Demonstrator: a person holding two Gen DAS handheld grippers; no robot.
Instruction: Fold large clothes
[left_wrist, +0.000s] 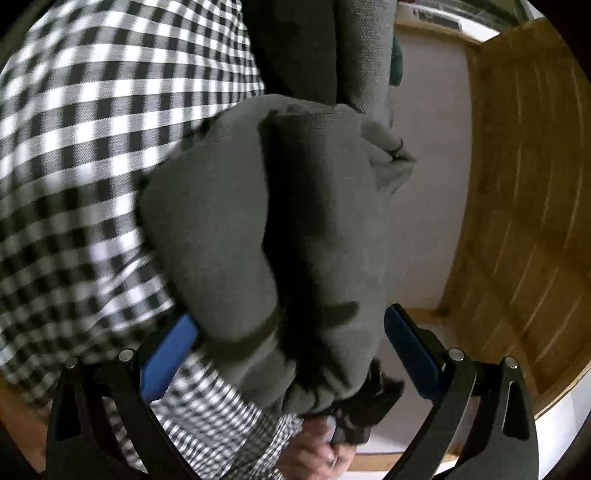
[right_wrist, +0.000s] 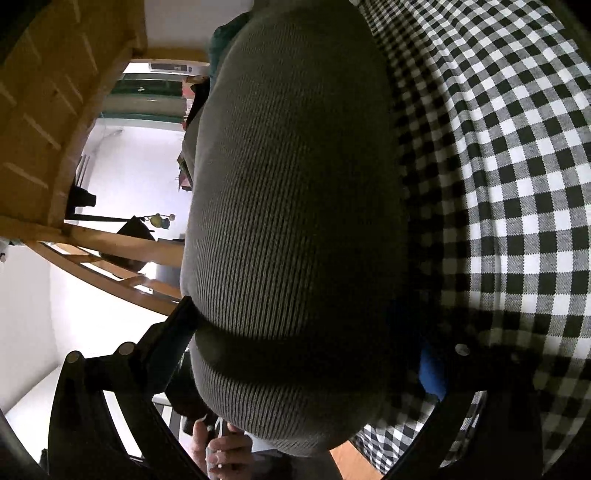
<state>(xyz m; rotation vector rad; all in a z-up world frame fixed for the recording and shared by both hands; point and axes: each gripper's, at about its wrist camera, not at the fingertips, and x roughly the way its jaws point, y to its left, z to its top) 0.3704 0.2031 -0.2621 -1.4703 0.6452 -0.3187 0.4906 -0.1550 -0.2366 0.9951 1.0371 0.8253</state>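
Both grippers, left (left_wrist: 288, 354) and right (right_wrist: 306, 350), have wide jaws around the thick grey knitted sweater (left_wrist: 236, 221), lifting it to fold over the black-and-white checked cloth (left_wrist: 74, 147).

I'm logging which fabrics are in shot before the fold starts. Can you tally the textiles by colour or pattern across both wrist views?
Grey knit garment: 1, bunched between the fingers of both grippers
Black-and-white checked cloth: 1, behind the garment
Total: 2
A bit of teal fabric shows at the top of the left wrist view, too small to identify.
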